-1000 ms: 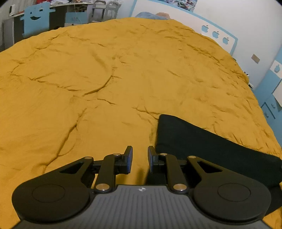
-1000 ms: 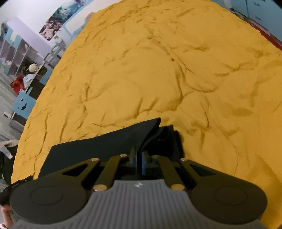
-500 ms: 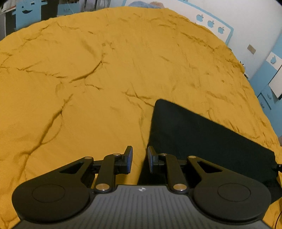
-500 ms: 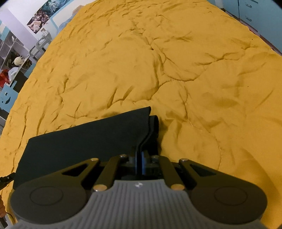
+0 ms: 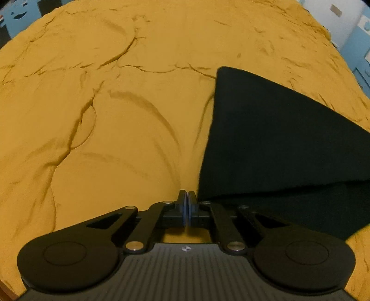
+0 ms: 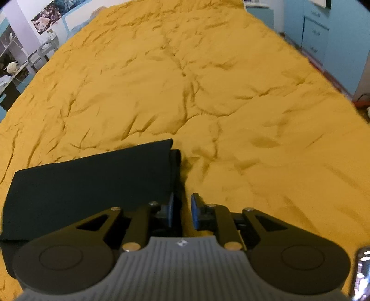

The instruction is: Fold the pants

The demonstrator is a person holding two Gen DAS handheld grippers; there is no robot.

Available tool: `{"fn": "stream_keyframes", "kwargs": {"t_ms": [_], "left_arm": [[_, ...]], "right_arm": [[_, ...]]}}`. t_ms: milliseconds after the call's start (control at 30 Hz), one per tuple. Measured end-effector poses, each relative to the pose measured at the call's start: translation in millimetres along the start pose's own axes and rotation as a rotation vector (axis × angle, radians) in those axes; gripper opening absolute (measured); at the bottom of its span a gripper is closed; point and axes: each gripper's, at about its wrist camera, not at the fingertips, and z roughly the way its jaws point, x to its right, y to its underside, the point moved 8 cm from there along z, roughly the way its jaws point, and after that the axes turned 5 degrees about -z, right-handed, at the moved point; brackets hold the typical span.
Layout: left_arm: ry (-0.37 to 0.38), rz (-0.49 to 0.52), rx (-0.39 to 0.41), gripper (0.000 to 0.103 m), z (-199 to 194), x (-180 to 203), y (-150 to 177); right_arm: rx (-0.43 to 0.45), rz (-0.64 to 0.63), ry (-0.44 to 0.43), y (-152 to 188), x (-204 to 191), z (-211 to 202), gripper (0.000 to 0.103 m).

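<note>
The black pants (image 5: 277,139) lie folded on the wrinkled yellow bedspread (image 5: 115,115), to the right in the left wrist view. An upper layer overlaps a lower one near the gripper. My left gripper (image 5: 187,201) is shut with nothing between its pads, just left of the pants' near corner. In the right wrist view the pants (image 6: 92,176) lie flat at the lower left. My right gripper (image 6: 182,208) is open and empty, at the pants' right end beside a small rolled edge (image 6: 175,159).
The yellow bedspread (image 6: 208,92) covers the whole bed. Blue drawers (image 6: 316,37) stand beyond the bed's right edge. Shelves and a wall poster (image 6: 46,20) are at the far left. A blue chair back (image 5: 16,16) shows past the bed's far corner.
My left gripper has shut, and it has come nearer the pants' near corner. My right gripper has opened and let go of the pants' edge, which now lies flat.
</note>
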Motion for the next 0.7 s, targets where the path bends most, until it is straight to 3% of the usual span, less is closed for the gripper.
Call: {"fn": "stream_keyframes", "kwargs": {"t_ms": [133,300,433,700], "left_arm": [[0.035,-0.003,0.017,0.006,-20,-1,-8],[0.132,-0.022,0.197,0.008,-48,9,-25],[0.171,-0.002,0.286,0.008,-47,40,-38],[0.297,0.177,0.310,0.008,-29,139,-14]], "right_arm": [[0.063,-0.068,-0.003,3,-17,-26,0.015],[0.135,-0.156,-0.041,16,-51,-41,0.015],[0.188,-0.222,-0.058,26,-83,-33,0.015],[0.236,-0.326,-0.098,56,-161,-9,0.015]]}}
